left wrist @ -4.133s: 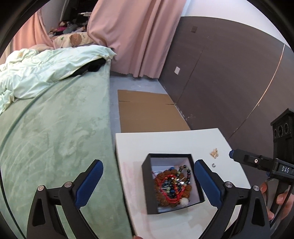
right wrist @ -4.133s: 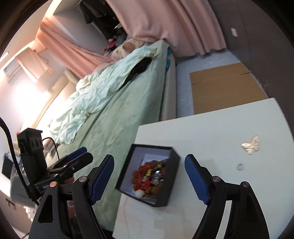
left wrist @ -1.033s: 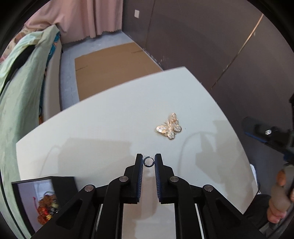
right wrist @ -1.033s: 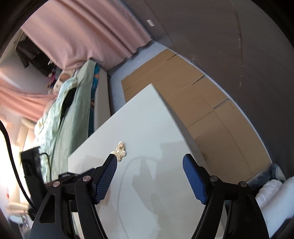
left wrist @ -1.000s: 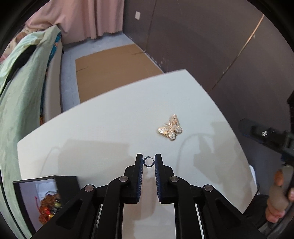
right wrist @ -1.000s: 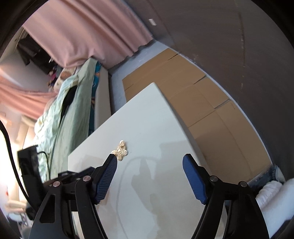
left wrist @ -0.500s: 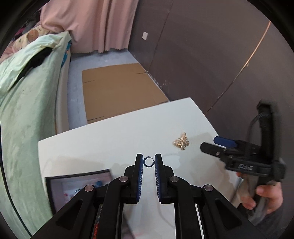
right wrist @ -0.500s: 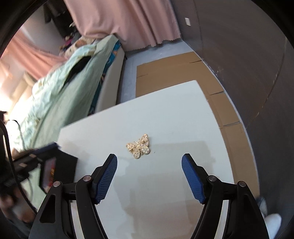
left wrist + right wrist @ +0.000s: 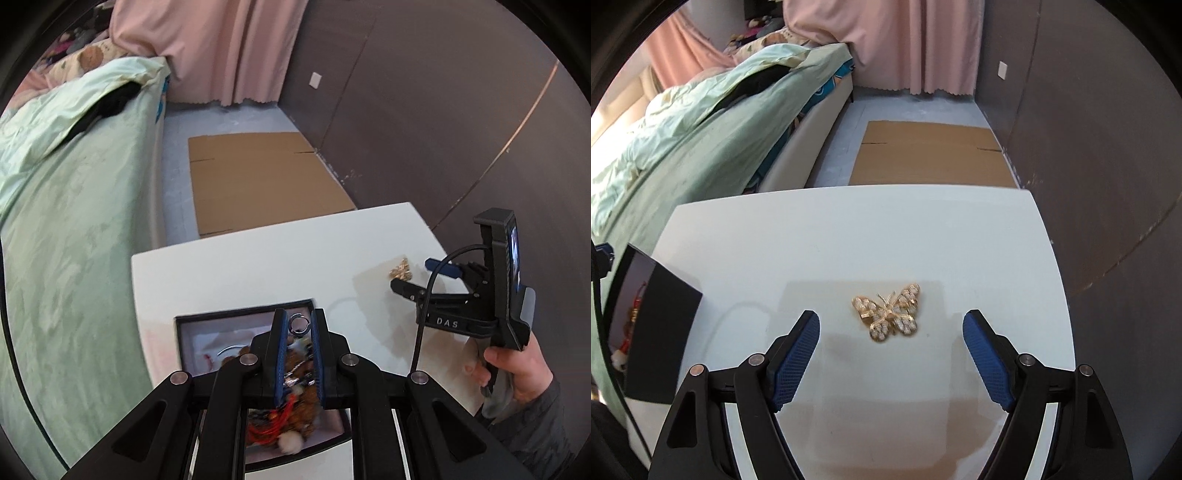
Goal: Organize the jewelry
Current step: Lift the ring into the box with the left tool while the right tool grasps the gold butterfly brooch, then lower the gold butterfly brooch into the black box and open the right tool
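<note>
While left hand-held gripper [image 9: 298, 325] pinches ring [image 9: 298, 325], brooch [image 9: 887, 312] on table [image 9: 849, 229].

We see bare white tabletop [image 9: 849, 236] across the middle and upper part of the right wrist view, open to a gripper from the far edge. The gold butterfly brooch [image 9: 888, 313] lies in the lane between the wide-apart blue-padded fingers of the right gripper [image 9: 891, 352], nothing else near it. At the left edge the black square jewelry box [image 9: 661, 332] blocks that side. In the left wrist view, the box's inside [image 9: 207, 339] is crowded with beads at lower centre, free along its upper-left corner.
</note>
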A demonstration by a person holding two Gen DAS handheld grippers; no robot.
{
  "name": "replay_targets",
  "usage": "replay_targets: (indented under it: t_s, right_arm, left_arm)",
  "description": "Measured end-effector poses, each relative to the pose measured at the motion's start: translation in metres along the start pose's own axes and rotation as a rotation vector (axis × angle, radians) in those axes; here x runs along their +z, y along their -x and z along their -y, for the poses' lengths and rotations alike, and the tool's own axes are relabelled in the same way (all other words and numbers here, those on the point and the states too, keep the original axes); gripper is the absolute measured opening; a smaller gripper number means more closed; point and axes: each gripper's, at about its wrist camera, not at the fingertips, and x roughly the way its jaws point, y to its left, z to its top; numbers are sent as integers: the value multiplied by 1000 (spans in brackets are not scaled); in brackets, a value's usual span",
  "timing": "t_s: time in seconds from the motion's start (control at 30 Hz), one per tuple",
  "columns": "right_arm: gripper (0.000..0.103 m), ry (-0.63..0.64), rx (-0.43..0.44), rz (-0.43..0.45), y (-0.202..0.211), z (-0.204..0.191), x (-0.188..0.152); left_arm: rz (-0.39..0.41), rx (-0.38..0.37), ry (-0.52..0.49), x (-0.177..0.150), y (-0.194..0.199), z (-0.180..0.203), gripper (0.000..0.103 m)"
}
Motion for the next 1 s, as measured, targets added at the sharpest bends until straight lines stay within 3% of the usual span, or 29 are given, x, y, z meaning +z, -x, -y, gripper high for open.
replay_targets:
  t_s: [0.17,0.23,0.27,0.3,0.33,0.43,0.53,0.57,0.6,1.0]
  right_arm:
    - [79,32,-26,-6,-10,-8,2]
    - [70,43,-26,7,-10,-9,2]
    - [62,43,-24,7,-9,-10,3]
    - [43,41,-21,3,-7,-10,3]
    - [41,33,-18,-4,-5,-9,4]
    - [41,-27,14,-23,-1,-4,3]
    - [41,-56,38,3,13,-7,5]
    - [41,-61,52,20,20,-9,6]
    - [41,-68,67,36,27,-11,7]
    - [41,-35,282,144,85,-70,20]
  left_arm:
    - [-11,-7,12,-3,1,-12,13]
    - [-16,-16,28,-3,1,-16,13]
    - [-16,-23,37,-2,1,-19,13]
    - [-10,-40,46,-1,3,-21,13]
    - [-7,-56,54,0,4,-22,14]
    - [-7,-82,82,3,8,-26,17]
    - [17,-79,103,4,16,-31,49]
    - [27,-80,105,4,18,-30,65]
    - [48,-82,108,4,23,-31,72]
    - [124,-42,164,4,54,-59,72]
